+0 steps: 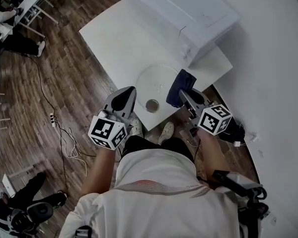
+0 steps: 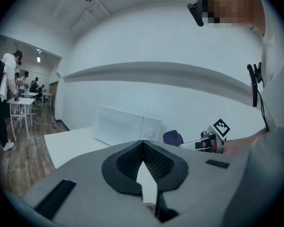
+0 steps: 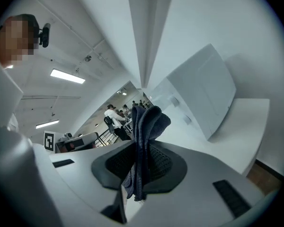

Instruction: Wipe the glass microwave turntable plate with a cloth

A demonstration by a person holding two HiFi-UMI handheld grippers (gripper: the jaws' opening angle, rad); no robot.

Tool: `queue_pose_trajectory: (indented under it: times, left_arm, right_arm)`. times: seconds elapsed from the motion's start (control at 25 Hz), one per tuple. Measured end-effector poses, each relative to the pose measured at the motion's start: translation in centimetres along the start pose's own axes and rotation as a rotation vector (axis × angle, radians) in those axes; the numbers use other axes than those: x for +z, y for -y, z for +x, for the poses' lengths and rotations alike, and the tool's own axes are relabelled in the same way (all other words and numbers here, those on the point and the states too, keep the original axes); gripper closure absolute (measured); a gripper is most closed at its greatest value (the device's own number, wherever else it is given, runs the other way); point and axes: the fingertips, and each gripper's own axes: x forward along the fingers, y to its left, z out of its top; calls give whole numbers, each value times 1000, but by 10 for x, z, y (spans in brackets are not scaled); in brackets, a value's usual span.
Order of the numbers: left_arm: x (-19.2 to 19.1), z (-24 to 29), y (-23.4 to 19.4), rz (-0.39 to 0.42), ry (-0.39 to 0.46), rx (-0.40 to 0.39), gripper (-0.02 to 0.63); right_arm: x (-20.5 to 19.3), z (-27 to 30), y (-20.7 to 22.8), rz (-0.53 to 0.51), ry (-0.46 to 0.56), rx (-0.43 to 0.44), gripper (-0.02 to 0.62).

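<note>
The glass turntable plate lies flat at the counter's near edge; the cloth, clamped in the right gripper's fingers, hangs at its right rim; the left gripper, fingers together and empty, is just left.

White shirt, pale shoes

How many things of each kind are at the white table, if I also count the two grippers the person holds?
Microwave: 1
Glass turntable plate: 1
Dark blue cloth: 1
Small round thing at the plate's near edge, kind unclear: 1
Grippers: 2, the left gripper and the right gripper
Total: 6
</note>
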Motion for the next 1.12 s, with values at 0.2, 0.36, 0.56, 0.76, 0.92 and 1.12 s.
queue_pose_trajectory:
  times: [0.2, 0.36, 0.56, 0.76, 0.92, 1.12]
  left_arm:
    - [9, -28, 12, 12, 24, 64, 595]
    - [18, -48, 20, 40, 40, 73, 595]
    - [34, -76, 19, 60, 102, 72, 595]
    - [39, -118, 15, 69, 151, 54, 595]
    - [43, -160, 7, 72, 194, 45, 595]
    - [42, -218, -7, 74, 245, 41, 595]
  right_arm:
    - [-1, -11, -23, -39, -15, 69, 532]
    - [-4, -21, -37, -44, 7, 82, 532]
    - [-3, -37, -62, -88, 53, 70, 534]
    - [-7, -48, -97, -132, 95, 35, 532]
    - [-10, -51, -136, -193, 147, 12, 534]
    - [-23, -60, -191, -268, 196, -20, 534]
